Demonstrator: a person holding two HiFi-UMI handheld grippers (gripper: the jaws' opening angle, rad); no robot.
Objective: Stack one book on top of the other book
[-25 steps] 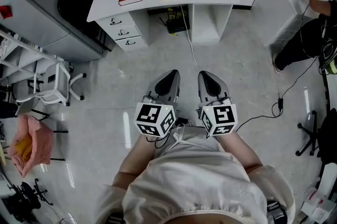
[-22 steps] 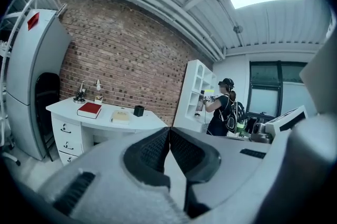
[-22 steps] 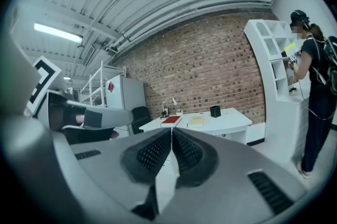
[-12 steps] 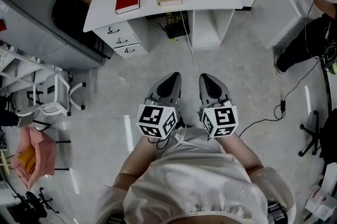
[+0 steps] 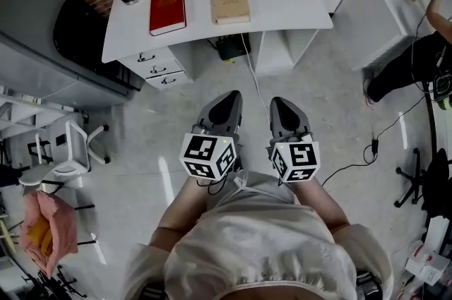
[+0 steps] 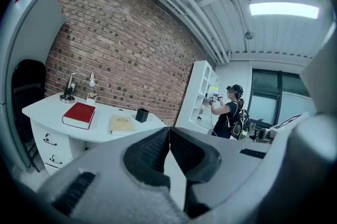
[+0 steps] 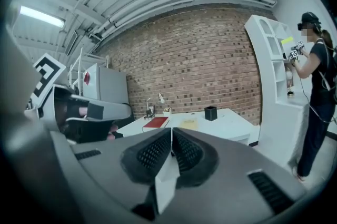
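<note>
Across the floor from you, on the white desk [image 5: 296,6] against the brick wall, the red book [image 5: 167,9] and the tan book [image 5: 229,3] are lying flat side by side, near each other but not touching, so no stacking is showing yet. You are standing well back from the desk, holding the left gripper [image 5: 226,102] and the right gripper [image 5: 281,106] out in front of your waist, just beside each other and pointing toward the books. Both claws are pressed together with nothing between them. Everything is waiting to be done, as I judge it: closing in on the desk, spreading a claw, pinching one book, lifting it, and laying it squarely on the other.
</note>
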